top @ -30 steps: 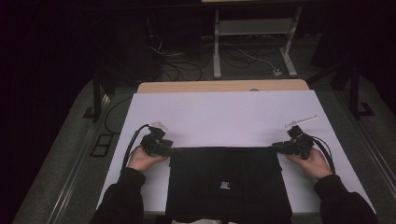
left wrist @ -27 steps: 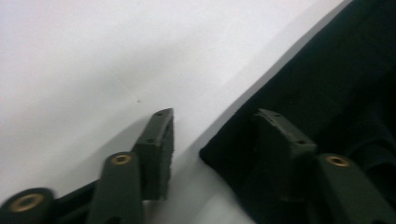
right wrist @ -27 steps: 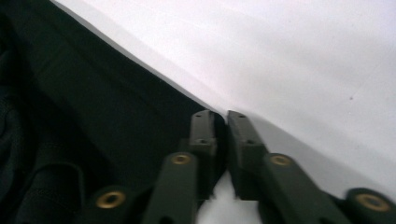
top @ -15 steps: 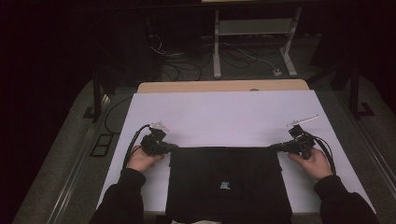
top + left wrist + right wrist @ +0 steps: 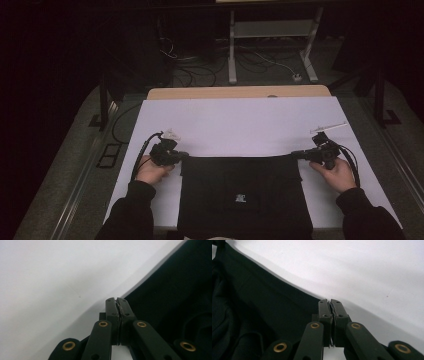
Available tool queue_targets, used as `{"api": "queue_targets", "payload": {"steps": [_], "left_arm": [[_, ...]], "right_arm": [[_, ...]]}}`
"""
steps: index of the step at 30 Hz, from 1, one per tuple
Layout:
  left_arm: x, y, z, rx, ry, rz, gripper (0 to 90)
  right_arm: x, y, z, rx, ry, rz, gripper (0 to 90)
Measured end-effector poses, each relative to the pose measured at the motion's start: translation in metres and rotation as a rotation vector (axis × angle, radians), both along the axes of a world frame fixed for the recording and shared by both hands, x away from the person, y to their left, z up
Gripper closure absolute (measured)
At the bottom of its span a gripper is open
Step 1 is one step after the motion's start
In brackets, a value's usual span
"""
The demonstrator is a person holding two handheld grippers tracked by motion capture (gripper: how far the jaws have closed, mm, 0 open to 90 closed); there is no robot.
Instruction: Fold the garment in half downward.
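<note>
A black garment (image 5: pixel 240 195) lies flat on the white sheet (image 5: pixel 240 120) at the near edge of the table, a small pale label (image 5: pixel 240 198) at its middle. My left gripper (image 5: pixel 186 155) is shut on the garment's far left corner and my right gripper (image 5: pixel 296 154) on its far right corner. The far edge runs straight between them. In the left gripper view the jaws (image 5: pixel 116 300) are pressed together where the dark cloth (image 5: pixel 175 290) meets them. In the right gripper view the jaws (image 5: pixel 329 301) are likewise together at the cloth's (image 5: pixel 262 302) corner.
The white sheet stretches bare beyond the garment to a strip of wooden tabletop (image 5: pixel 240 92) at the far edge. Past the table stand a metal frame (image 5: pixel 270 35) and loose cables (image 5: pixel 260 60) on the dark floor. Both forearms rest at the near edge.
Both grippers' jaws have closed at the garment's far corners. The hands have stayed where they were and the garment lies as before.
</note>
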State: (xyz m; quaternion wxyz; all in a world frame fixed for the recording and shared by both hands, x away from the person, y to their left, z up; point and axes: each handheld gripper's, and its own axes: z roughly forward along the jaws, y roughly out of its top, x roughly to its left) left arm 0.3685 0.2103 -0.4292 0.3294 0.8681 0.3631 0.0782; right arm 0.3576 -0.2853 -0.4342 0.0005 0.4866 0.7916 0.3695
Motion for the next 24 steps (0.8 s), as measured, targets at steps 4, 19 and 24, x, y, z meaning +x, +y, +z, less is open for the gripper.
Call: {"api": "queue_targets", "payload": {"steps": [4,19,24], "left_arm": [[0.001,0.001,0.001,0.005,-0.02,0.011,87.7],[0.014,0.006,0.009,-0.006,-0.062,0.06,87.7],[0.024,0.007,0.012,-0.005,-0.073,0.065,87.7]], "right_arm": [[0.002,0.001,0.001,-0.009,-0.004,-0.02,86.6],[0.015,-0.002,0.01,-0.026,-0.04,-0.057,86.8],[0.021,-0.002,0.015,-0.025,-0.049,-0.075,86.7]]}}
